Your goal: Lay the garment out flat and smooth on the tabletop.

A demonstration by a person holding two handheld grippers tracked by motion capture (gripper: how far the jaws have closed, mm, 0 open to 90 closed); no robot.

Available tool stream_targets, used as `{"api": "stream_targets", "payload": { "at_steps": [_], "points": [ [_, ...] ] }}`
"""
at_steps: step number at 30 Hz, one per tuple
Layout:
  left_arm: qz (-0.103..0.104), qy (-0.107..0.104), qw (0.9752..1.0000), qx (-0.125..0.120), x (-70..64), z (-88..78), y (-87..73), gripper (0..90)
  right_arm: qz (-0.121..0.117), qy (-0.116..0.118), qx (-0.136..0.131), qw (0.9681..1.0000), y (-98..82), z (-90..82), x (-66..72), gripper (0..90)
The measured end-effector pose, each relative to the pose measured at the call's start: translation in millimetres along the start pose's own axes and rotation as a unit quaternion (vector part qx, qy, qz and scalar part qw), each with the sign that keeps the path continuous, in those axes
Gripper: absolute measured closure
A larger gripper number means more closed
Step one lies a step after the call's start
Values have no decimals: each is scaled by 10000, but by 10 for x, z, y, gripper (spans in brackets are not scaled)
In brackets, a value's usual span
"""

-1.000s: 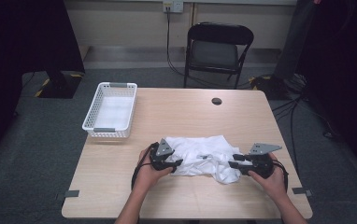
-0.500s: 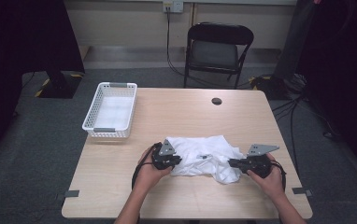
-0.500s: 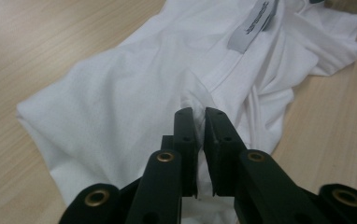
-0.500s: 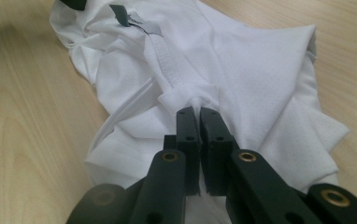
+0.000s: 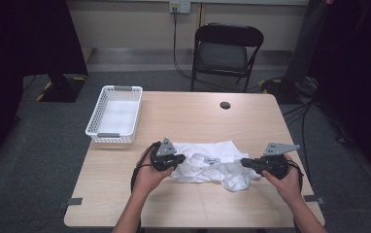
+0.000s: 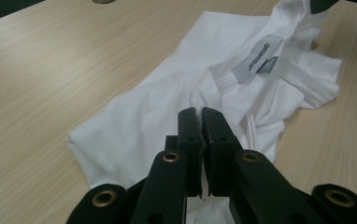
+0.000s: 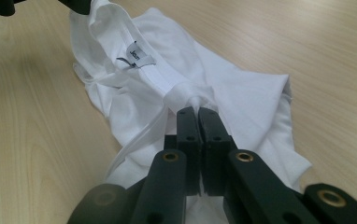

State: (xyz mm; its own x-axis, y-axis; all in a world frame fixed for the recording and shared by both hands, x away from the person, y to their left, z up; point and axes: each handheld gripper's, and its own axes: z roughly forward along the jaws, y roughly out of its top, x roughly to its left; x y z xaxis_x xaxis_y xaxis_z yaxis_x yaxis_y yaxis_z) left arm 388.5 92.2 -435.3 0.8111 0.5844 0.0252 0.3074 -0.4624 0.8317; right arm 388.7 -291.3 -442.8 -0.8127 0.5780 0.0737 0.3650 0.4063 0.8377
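White T-shirt (image 5: pixel 208 165) fabric is pinched at two places: a fold near the collar is clamped between the closed jaws of the left gripper (image 6: pixel 199 114), and another fold of the neckline is clamped between the closed jaws of the right gripper (image 7: pixel 196 112). Both pairs of jaws have just been closing, with cloth caught between them. In the high view the left gripper (image 5: pixel 179 158) is seen at the garment's left edge and the right gripper (image 5: pixel 244 162) at its right edge, each held in a hand coming from the near side. The garment lies crumpled on the near half of the wooden table (image 5: pixel 183 121), between the two tools. Bare tabletop is left on the far side of the shirt, and narrower strips are left at its near, left and right sides. A white basket (image 5: pixel 116 115) stands at the far left edge, well apart from the shirt, and a dark round hole (image 5: pixel 225 105) is seen far off. The cloth is plain white, wrinkled and bunched, with a grey neck label (image 6: pixel 256 58) turned up.
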Motion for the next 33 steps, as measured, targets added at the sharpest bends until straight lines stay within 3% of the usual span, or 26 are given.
{"api": "stream_targets", "payload": {
  "at_steps": [14,22,33],
  "points": [
    [49,57,9998,-157,96,-112,233,873,50,99,-191,9998,264,-157,-113,882],
    [123,188,9992,-331,146,-264,502,875,-81,37,-268,9996,560,-323,-155,882],
    [327,407,9979,-391,238,-442,933,881,-251,-90,-323,9991,940,-500,-231,883]
  ]
}}
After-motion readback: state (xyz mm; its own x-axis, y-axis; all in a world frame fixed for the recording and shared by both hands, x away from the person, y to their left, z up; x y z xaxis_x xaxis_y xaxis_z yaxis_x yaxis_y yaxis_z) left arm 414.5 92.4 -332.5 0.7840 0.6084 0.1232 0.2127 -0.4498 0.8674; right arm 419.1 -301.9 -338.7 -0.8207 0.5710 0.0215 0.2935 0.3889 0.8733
